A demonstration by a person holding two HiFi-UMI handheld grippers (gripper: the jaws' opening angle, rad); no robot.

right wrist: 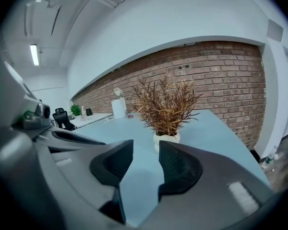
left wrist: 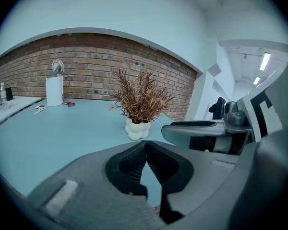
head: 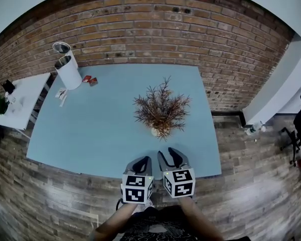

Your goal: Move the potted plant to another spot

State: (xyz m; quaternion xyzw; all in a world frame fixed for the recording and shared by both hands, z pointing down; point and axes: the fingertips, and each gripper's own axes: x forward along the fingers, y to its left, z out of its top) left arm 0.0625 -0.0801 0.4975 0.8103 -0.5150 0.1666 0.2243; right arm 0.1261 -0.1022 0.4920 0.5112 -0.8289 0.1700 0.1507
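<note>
Blue table [head: 90,124]: the potted plant [head: 161,109] stood upright right of centre, long axis vertical, its dry fronds fanning up from a white lobed pot [right wrist: 166,139] just ahead of both grippers. Your left gripper [left wrist: 145,150] had its jaws pressed together and empty, and your right gripper [right wrist: 145,152] was narrowly parted, also empty. Judgement: you needed wider jaws, and a low grip on the pot below the fronds, kept level.

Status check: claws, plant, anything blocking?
Left claw shut, empty. Right claw open, empty. Potted plant upright on blue table, just ahead, untouched. Nothing between claws and plant.
</note>
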